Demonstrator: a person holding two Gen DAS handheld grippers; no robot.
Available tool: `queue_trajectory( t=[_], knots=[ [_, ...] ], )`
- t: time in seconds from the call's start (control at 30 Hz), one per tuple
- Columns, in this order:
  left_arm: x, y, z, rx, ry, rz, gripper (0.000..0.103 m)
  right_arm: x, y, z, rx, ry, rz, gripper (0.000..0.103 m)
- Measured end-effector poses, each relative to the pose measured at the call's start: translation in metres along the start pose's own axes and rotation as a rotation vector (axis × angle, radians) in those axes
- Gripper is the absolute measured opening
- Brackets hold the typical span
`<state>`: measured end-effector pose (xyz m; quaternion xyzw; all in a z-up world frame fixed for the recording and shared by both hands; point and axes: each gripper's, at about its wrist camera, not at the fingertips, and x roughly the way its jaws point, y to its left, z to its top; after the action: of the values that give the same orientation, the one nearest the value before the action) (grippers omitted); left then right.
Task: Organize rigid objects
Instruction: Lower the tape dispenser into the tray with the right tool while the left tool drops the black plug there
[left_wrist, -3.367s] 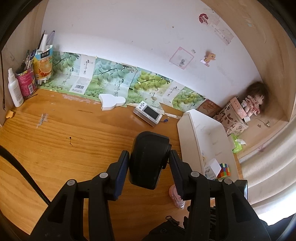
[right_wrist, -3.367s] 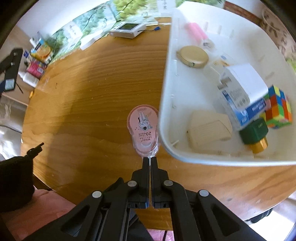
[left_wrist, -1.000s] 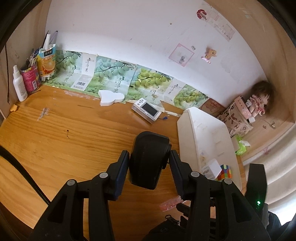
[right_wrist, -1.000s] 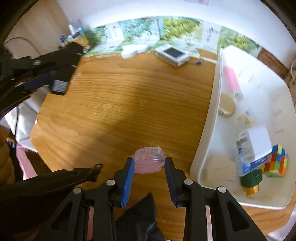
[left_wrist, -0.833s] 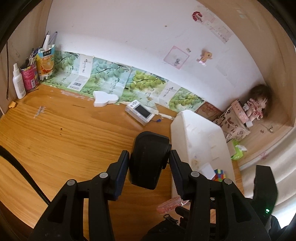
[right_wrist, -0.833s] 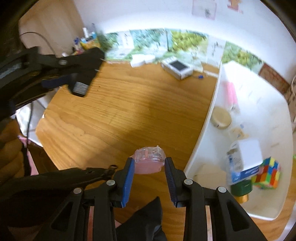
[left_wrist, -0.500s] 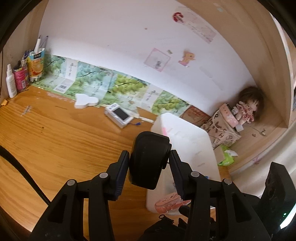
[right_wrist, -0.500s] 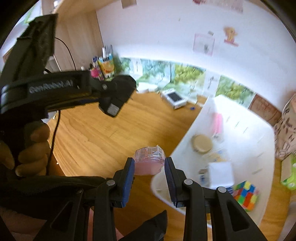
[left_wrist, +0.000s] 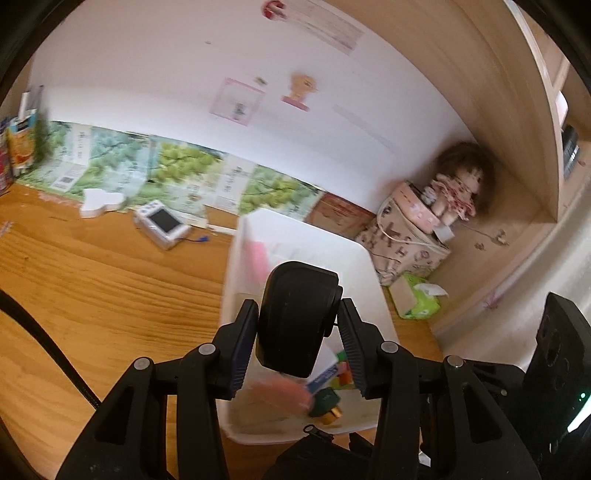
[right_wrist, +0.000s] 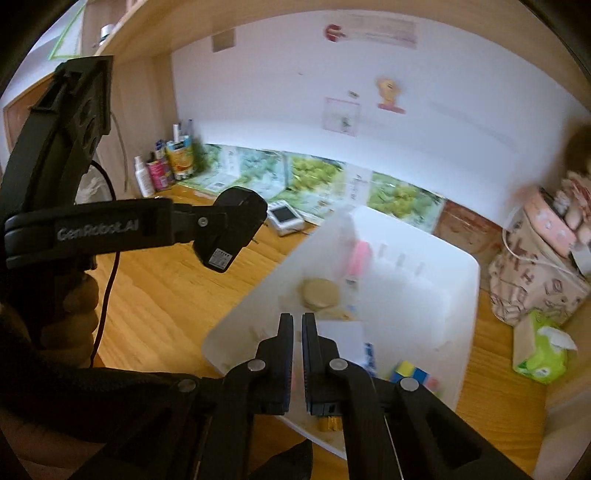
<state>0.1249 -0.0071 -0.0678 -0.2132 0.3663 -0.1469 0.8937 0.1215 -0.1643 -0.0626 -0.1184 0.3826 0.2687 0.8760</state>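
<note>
**Both grippers positioned over the white bin**

Reference landmark: the white bin (right_wrist: 436, 280), standing on the wooden desk (left_wrist: 92, 280).

Left gripper (left_wrist: 298, 325): pinches a black rounded object (left_wrist: 297, 325) between its two pads. It is held above the bin's near end in the left wrist view. In the right wrist view the same gripper (right_wrist: 236, 229) sits left of the bin, over the desk.

Right gripper (right_wrist: 298, 325): fingers pressed together with only a thin gap, nothing between them. It hovers over the bin's near end.

Pink tape dispenser (left_wrist: 280, 393): a blurred pink shape inside the bin's near end, beside a green-capped item (left_wrist: 325, 400). Whether it rests on the bin floor cannot be determined.

Other bin contents: a colour cube (right_wrist: 412, 371), a round tan disc (right_wrist: 320, 293), a pink stick (right_wrist: 360, 260) toward the far end.

Left of the bin's far end: a small white screen device (left_wrist: 162, 223).
</note>
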Motion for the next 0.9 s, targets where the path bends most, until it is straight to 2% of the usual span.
queue_trajectory(
  t=[0.23, 0.3, 0.37, 0.43, 0.63, 0.7, 0.87, 0.9],
  knots=[
    [0.017, -0.024, -0.001, 0.051, 0.034, -0.064, 0.050, -0.001, -0.020, -0.007, 0.026, 0.037, -0.024, 0.003],
    [0.019, -0.029, -0.001, 0.065, 0.034, -0.088, 0.056, 0.000, -0.024, -0.009, 0.044, 0.048, -0.033, 0.004],
    [0.019, -0.032, 0.000, 0.078, 0.024, -0.099, 0.071, 0.001, -0.028, -0.010, 0.057, 0.058, -0.039, 0.004],
    [0.018, -0.032, 0.000, 0.080, 0.020, -0.113, 0.079, 0.000, -0.030, -0.010, 0.064, 0.062, -0.044, 0.004],
    [0.012, -0.020, 0.004, 0.030, -0.004, -0.084, 0.083, 0.002, -0.026, -0.010, 0.067, 0.082, -0.029, 0.008],
    [0.008, -0.015, 0.006, 0.013, -0.019, -0.070, 0.084, 0.003, -0.024, -0.009, 0.069, 0.091, -0.027, 0.013],
    [0.002, -0.006, 0.010, -0.007, -0.039, -0.042, 0.084, 0.002, -0.016, -0.005, 0.073, 0.091, -0.031, 0.054],
    [0.000, -0.003, 0.011, -0.010, -0.040, -0.034, 0.084, 0.002, -0.015, -0.005, 0.074, 0.092, -0.031, 0.057]
  ],
)
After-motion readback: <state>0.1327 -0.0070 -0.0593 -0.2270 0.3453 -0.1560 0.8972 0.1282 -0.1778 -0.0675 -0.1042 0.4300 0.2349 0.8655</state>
